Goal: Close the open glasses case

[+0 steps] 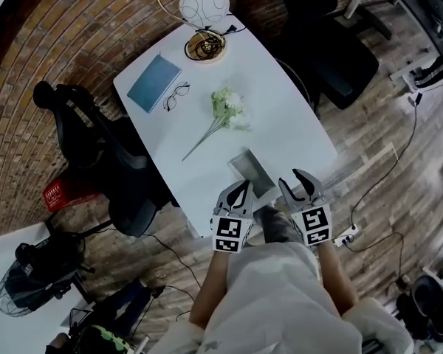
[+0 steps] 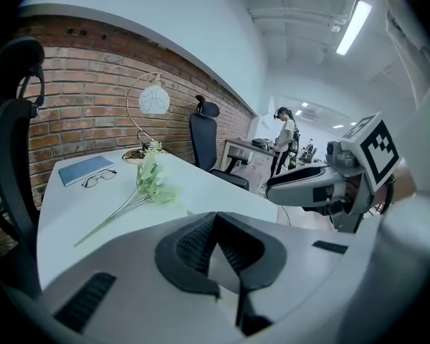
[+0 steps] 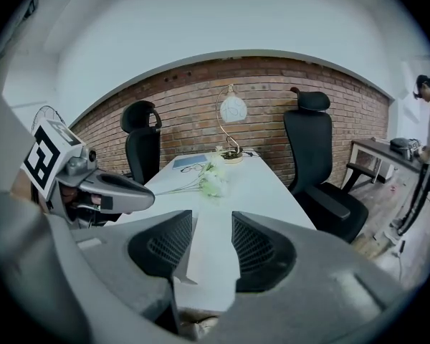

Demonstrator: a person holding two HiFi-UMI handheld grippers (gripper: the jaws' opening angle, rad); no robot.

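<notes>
I hold both grippers low over the near edge of the white tabletop [image 1: 280, 116], side by side and pointing forward. The fingers [image 2: 190, 242] of the left gripper [image 1: 242, 186] meet at their tips and grip nothing. The fingers [image 3: 168, 242] of the right gripper [image 1: 294, 181] stand a little apart, empty. The open grey glasses case [image 1: 251, 169] lies just ahead of the left gripper; I cannot tell if they touch.

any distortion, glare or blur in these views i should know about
Head view: evenly lit and sharp, with mild wide-angle bending of the white table. Left gripper view: heavy fisheye with dark corners, and the ceiling light is blown out. Right gripper view: the fisheye bows the brick wall into an arc, again with dark corners.
</notes>
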